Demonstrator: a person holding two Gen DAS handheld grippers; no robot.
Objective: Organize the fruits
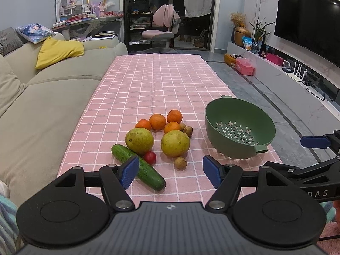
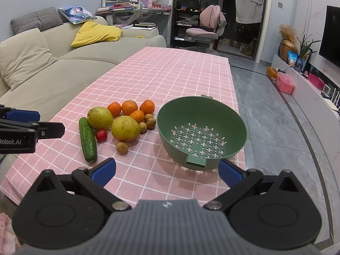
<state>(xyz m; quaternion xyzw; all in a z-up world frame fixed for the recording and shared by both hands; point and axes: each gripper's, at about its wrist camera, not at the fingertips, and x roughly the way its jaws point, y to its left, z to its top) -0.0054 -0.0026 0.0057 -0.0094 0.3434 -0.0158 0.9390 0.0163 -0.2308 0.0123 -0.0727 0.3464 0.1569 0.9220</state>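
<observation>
A pile of fruit lies on the pink checked tablecloth (image 1: 153,80): two yellow-green pears (image 1: 139,140) (image 1: 175,143), several oranges (image 1: 157,122), a cucumber (image 1: 146,171), a small red tomato (image 1: 150,157) and several brown longans (image 1: 180,162). An empty green colander (image 1: 240,130) stands to their right. My left gripper (image 1: 171,174) is open and empty, hovering near the cucumber. My right gripper (image 2: 167,171) is open and empty in front of the colander (image 2: 201,130). The same fruit shows in the right wrist view, with the pears (image 2: 125,128) and the cucumber (image 2: 87,140).
A beige sofa (image 1: 42,97) runs along the table's left side. Grey tiled floor (image 2: 272,127) lies to the right, then a low TV shelf (image 1: 276,72) with boxes. A pink chair (image 1: 161,29) stands beyond the far table end.
</observation>
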